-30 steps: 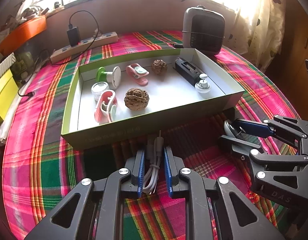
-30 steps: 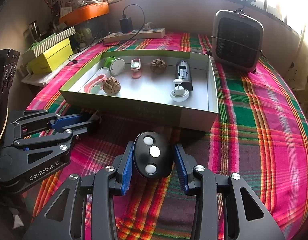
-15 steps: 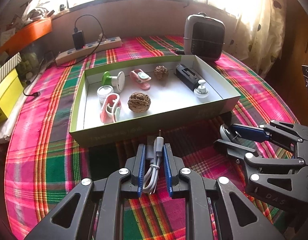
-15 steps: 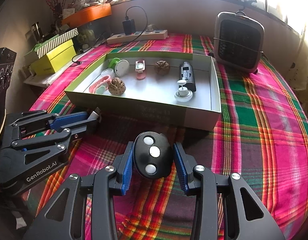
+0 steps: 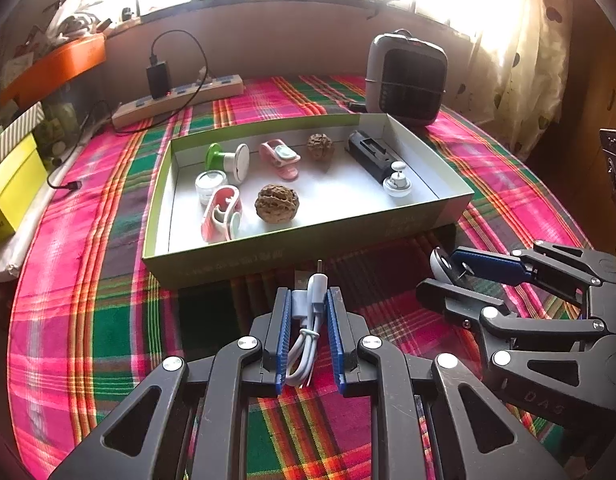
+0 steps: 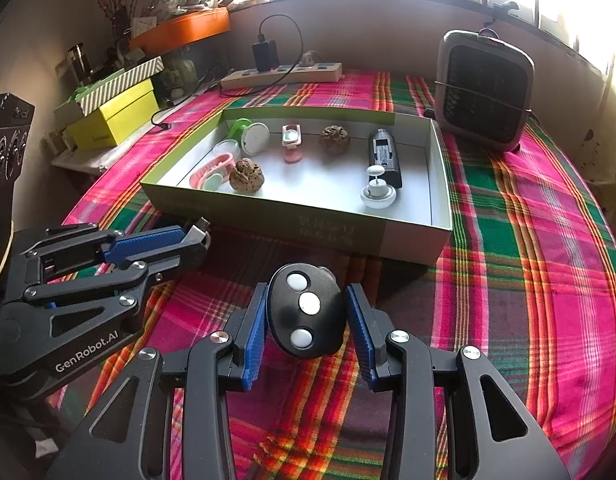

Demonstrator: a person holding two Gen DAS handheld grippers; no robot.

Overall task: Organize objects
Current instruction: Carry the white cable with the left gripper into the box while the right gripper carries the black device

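My left gripper (image 5: pixel 306 300) is shut on a coiled white USB cable (image 5: pixel 308 320), held above the plaid cloth just in front of the green box (image 5: pixel 267 258). My right gripper (image 6: pixel 305 300) is shut on a black oval remote with three white buttons (image 6: pixel 305 316), also in front of the box (image 6: pixel 328 232). The box holds two walnuts (image 5: pixel 276 203), a black device (image 5: pixel 372 156), a white knob (image 5: pixel 397 184), a green and white spool (image 5: pixel 227 158) and pink clips (image 5: pixel 221 218). Each gripper shows in the other's view, the right (image 5: pixel 440 276) and the left (image 6: pixel 199 236).
A grey heater (image 5: pixel 406 80) stands behind the box at the right. A power strip with a black charger (image 5: pixel 175 98) lies at the back left. Yellow and striped boxes (image 6: pixel 111 112) and an orange tray (image 6: pixel 179 30) sit at the left edge. A curtain (image 5: pixel 524 60) hangs at right.
Both grippers have pulled back and risen from the box, which now looks smaller and farther. Each still holds its object.
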